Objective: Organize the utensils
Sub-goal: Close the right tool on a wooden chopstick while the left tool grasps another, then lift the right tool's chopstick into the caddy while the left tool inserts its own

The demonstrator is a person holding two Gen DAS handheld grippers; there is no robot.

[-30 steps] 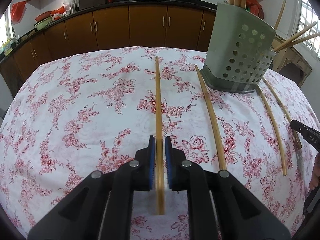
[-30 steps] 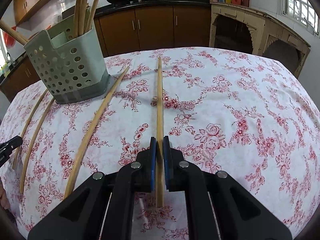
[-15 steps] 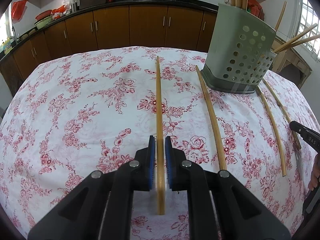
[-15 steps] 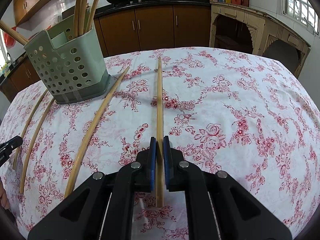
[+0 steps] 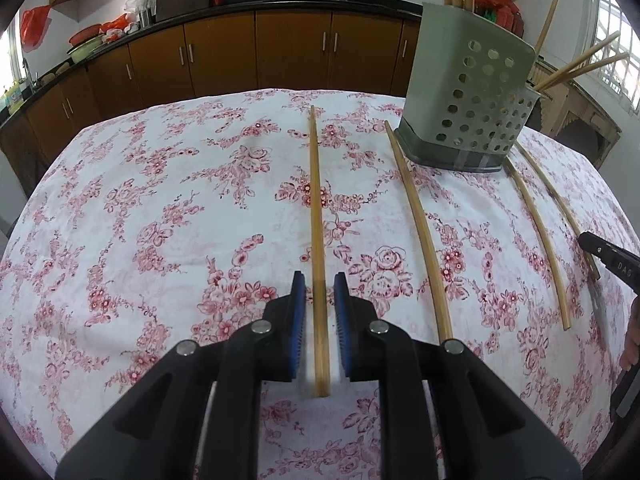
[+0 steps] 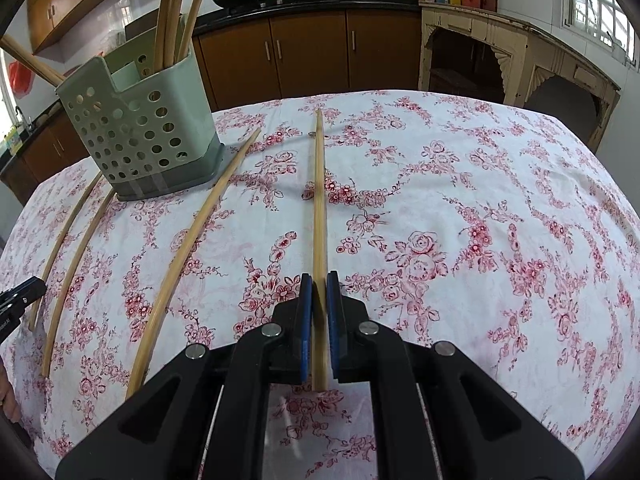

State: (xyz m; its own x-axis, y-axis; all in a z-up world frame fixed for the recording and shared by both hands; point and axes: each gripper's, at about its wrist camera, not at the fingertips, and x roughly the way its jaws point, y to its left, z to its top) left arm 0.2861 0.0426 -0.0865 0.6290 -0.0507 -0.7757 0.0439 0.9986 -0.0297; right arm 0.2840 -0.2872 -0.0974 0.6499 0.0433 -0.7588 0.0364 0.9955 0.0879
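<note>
the left gripper [image 5: 320,312] at bottom centre has just been opening, its blue pads straddling a chopstick [image 5: 318,240] with thin gaps either side. the right gripper [image 6: 319,312], bottom centre in its own view, is clenched on another chopstick [image 6: 319,208]. both sticks lie on the floral tablecloth [image 5: 160,220]. a green perforated holder [image 6: 140,132] stands upper left, chopsticks inside.

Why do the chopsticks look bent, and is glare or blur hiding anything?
Left wrist view: fisheye bows the loose chopsticks toward the edges; the one between the left gripper pads stays straight and sharp. Right wrist view: same bowing left of the holder, the window is blown out, and the cloth is evenly lit, with no glare.
</note>
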